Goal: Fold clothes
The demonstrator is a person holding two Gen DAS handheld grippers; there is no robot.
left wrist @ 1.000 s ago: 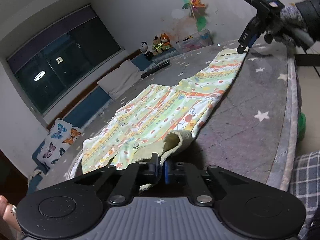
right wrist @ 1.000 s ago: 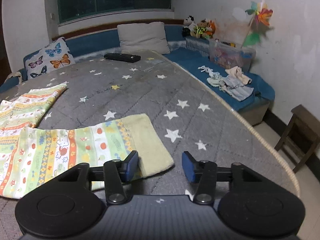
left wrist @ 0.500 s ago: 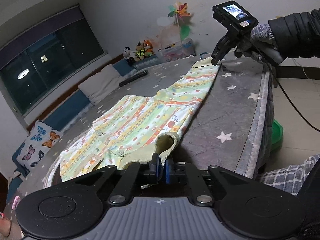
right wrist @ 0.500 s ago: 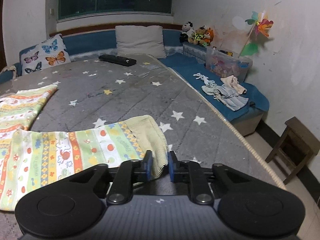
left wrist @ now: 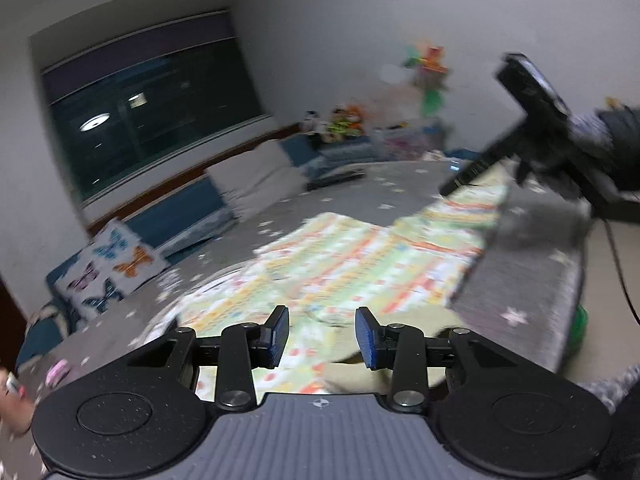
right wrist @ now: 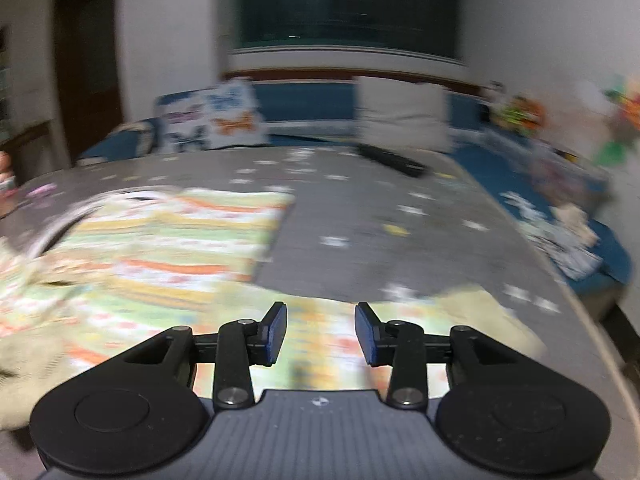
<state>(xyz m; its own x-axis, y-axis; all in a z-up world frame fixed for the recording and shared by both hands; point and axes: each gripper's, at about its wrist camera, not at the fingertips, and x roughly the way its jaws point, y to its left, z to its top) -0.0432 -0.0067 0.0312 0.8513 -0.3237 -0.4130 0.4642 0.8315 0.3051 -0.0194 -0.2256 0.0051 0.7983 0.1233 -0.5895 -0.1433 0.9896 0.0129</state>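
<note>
On the bed: the pale green and yellow patterned cotton garment (left wrist: 360, 264) lies spread across the grey star-printed quilted mattress (right wrist: 360, 216), blurred in both views.
Left hand-held gripper (left wrist: 322, 336): jaws opening, blue pads apart with nothing between them; the garment lies below them.
Right hand-held gripper (right wrist: 321, 334): jaws opening, nothing gripped; the garment's plain yellowish cuff (right wrist: 480, 320) lies just right of it.
Right hand-held gripper from the left wrist view (left wrist: 472, 172): held over the garment's far end by a gloved hand (left wrist: 592, 136).
Edges: the mattress rim (left wrist: 568, 300) runs close along the right.
Open room: bare quilt beyond the garment, up to a black remote (right wrist: 392, 160) and grey pillow (right wrist: 400, 114).
</note>
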